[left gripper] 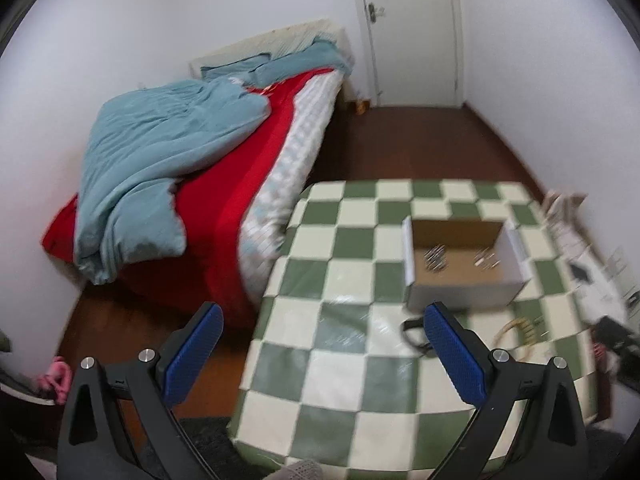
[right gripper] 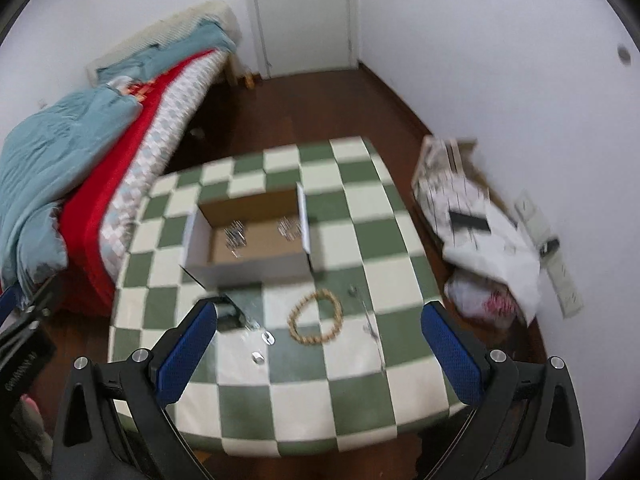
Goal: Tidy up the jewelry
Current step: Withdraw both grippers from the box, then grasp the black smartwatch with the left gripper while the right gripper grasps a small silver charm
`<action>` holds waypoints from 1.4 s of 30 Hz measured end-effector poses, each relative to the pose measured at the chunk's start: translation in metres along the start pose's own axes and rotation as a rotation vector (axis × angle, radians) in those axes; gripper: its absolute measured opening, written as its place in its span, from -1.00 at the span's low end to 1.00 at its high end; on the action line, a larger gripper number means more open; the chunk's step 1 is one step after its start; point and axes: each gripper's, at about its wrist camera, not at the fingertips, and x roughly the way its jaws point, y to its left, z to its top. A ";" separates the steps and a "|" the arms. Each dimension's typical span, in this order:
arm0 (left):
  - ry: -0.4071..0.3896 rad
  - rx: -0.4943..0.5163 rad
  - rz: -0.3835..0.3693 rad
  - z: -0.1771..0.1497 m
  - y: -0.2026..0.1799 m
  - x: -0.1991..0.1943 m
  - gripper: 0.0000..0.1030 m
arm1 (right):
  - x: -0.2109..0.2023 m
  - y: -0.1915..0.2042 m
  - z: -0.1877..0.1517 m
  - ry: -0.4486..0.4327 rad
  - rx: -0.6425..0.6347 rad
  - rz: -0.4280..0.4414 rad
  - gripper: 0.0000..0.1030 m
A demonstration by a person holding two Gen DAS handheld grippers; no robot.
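An open cardboard box [right gripper: 248,240] stands on the green-and-white checked table [right gripper: 340,396], with silvery jewelry pieces [right gripper: 236,236] inside; it also shows in the left wrist view [left gripper: 460,268]. In front of it lie a beaded bracelet [right gripper: 316,318], a thin chain [right gripper: 368,320], small silver pieces [right gripper: 266,346] and a dark item [right gripper: 228,312]. My right gripper [right gripper: 320,336] is open and empty above the table's near side. My left gripper [left gripper: 322,340] is open and empty over the table's left edge, with the bracelet [left gripper: 516,330] to its right.
A bed [left gripper: 224,160] with red sheet and blue duvet stands left of the table. White bags and papers [right gripper: 480,240] lie on the floor at the right by the wall. A door [left gripper: 408,32] is at the back. Brown floor lies between.
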 end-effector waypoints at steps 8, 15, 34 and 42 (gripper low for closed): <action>0.138 0.041 0.076 -0.026 -0.016 0.065 0.99 | 0.086 -0.055 -0.032 0.165 0.125 0.002 0.35; 0.210 0.054 0.088 -0.027 -0.031 0.102 0.99 | 0.148 -0.100 -0.045 0.250 0.234 -0.020 0.18; 0.417 -0.046 -0.056 -0.020 -0.043 0.171 0.98 | 0.232 -0.033 -0.004 0.191 -0.071 -0.044 -0.78; 0.507 0.059 -0.169 -0.026 -0.082 0.204 0.08 | 0.207 -0.065 -0.011 0.160 0.052 0.004 -0.79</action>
